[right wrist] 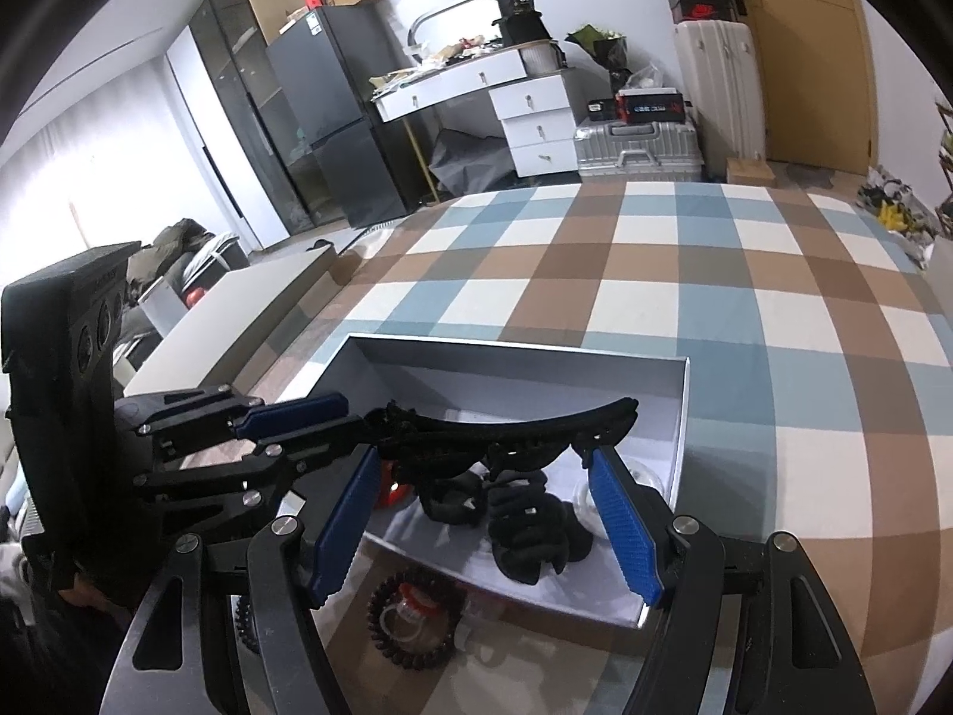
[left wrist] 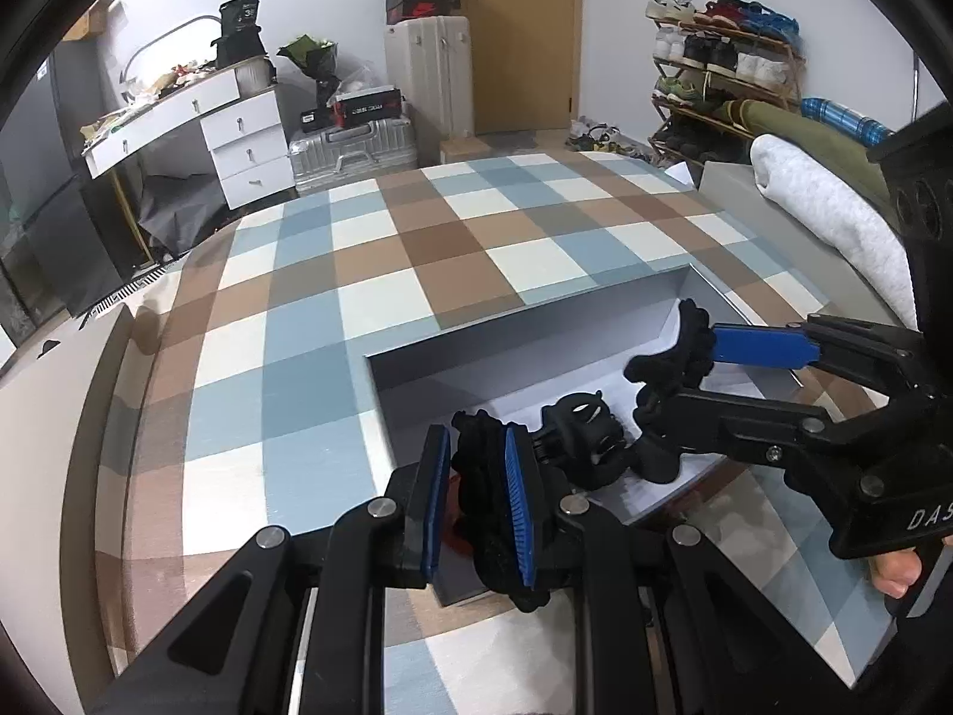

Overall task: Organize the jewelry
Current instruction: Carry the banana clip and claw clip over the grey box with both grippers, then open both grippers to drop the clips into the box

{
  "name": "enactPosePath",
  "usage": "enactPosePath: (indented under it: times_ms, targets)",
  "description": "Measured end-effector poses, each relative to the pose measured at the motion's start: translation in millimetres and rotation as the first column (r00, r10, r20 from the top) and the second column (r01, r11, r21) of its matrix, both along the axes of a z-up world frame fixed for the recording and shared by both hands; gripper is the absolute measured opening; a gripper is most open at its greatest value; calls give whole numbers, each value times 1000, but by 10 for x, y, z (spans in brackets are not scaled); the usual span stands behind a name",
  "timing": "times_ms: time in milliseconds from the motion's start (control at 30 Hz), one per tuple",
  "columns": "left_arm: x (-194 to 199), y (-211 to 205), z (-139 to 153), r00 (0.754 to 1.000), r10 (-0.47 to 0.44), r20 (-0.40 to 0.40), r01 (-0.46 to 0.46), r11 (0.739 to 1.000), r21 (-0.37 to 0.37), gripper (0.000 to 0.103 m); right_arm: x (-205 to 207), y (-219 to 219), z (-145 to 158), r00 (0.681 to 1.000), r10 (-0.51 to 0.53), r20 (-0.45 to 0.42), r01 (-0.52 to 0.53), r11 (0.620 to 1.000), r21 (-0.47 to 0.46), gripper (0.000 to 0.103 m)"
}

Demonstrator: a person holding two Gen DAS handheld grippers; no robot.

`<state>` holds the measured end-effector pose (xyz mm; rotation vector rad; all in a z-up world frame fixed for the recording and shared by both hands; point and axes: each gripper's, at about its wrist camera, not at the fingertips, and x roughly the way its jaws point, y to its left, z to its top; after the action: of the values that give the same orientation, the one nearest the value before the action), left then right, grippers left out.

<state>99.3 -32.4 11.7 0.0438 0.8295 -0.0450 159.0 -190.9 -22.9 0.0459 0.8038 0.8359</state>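
In the left wrist view, the left claw [left wrist: 476, 500] sits at the bottom centre of the frame, its 2 blue pads narrowed onto one end of a long black hair clip [left wrist: 494, 512], which it grips above the near left corner of an open grey box [left wrist: 524, 328]. The box rests on a worktop covered by a checked cloth [left wrist: 369, 274] of blue, brown and white squares. The right claw [left wrist: 685, 369] enters from the right edge of that frame, its jaws spread fairly wide around the clip's other end; whether its pads press on the clip cannot be told. In the right wrist view, the clip [right wrist: 512, 423] arches across the middle of the frame from the left claw [right wrist: 351, 417] at centre left to just above the right claw [right wrist: 482, 530], whose 2 blue pads stand well apart at the bottom. Beneath the clip, black hair ties [right wrist: 524, 530] lie on the white floor of the box [right wrist: 685, 417]. A dark bead bracelet [right wrist: 411, 619] lies on the cloth just outside the box's near edge, at lower centre.
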Motion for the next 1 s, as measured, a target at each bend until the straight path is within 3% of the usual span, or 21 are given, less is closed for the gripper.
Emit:
enactPosePath:
  times_ms: [200,300,567,733,867,1000]
  targets:
    - [-8,26,-6,1000,-3,-3,3,1000,10,14,-69,105,-35,999,46,-17,-46,999,0,72]
    - [-2,34,-16,1000,-3,-4,4,1000,11,14,-142,199,-50,999,32,37,-29,997,-76,71]
    - [8,22,-30,1000,-1,-10,1,999,35,14,-105,119,-42,999,35,1,-34,998,-51,65]
    - [-36,38,-16,1000,4,-9,-3,999,44,14,-168,178,-46,999,44,11,-44,997,-63,69]
    - [-105,71,-10,1000,-8,10,8,1000,-9,14,-183,196,-34,999,51,-4,-51,996,-76,73]
    - [-168,20,11,999,-26,27,27,999,-38,23,-204,173,21,999,38,-6,-38,995,-94,86]
